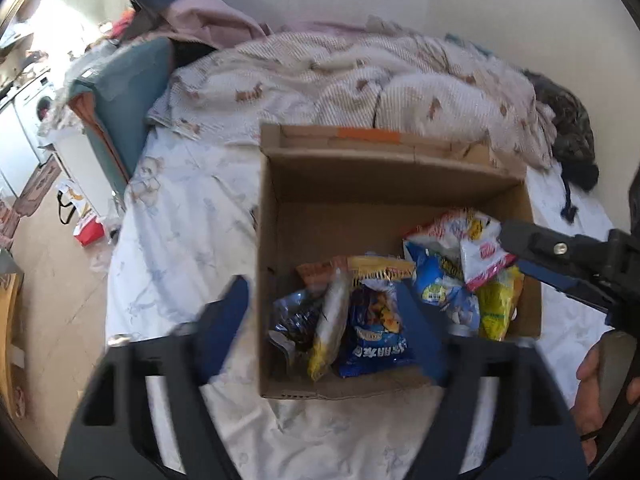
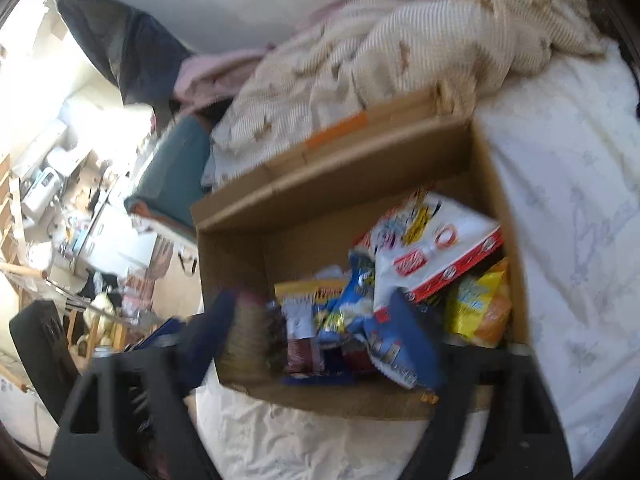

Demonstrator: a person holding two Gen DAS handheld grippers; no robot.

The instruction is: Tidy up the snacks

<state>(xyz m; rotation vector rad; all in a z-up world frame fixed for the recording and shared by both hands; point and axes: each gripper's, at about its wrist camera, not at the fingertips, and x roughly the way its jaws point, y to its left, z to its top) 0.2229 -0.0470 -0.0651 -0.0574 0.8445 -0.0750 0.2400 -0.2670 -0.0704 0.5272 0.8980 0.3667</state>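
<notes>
Our left gripper (image 1: 324,320) has its jaws spread wide with nothing pinched between them; it hovers over the near left part of the cardboard box (image 1: 276,216), above a dark blue snack bag (image 1: 374,332) and a slim yellow-and-white packet (image 1: 328,328). Our right gripper (image 2: 316,332) is likewise wide open and grips nothing, its blue fingers (image 2: 208,332) straddling the heap of snacks at the box's near edge. In that heap we see a white packet with a red border (image 2: 436,248) lying on top, a light blue bag (image 2: 360,280) under it and a yellow bag (image 2: 476,304) against the right wall. The box sits on the white bed sheet (image 1: 180,240), just in front of a rumpled striped quilt (image 1: 360,80).
</notes>
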